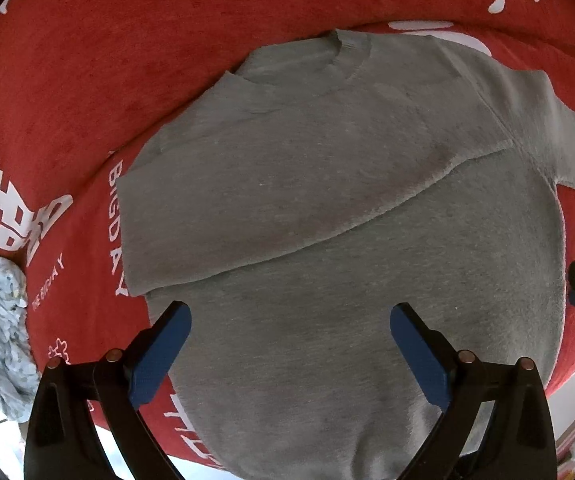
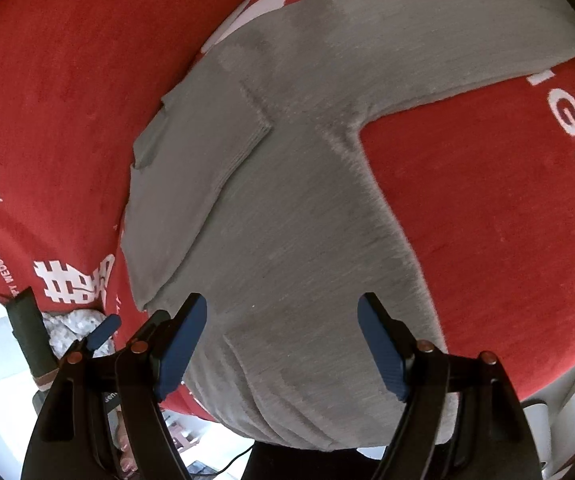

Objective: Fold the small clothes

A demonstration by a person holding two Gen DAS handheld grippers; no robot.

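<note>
The unfolded right sleeve [image 2: 467,28] lay far ahead and right of the right tool [image 2: 283,344], which gaped released over the grey sweater [image 2: 287,240].

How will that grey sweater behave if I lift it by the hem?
Probably floppy: the grey sweater lies limp on the red cloth, its folded sleeve draped flat. The fold may slide open. The fuzzy knit looks grippy, likely not slippery. Both grippers hover open.
</note>
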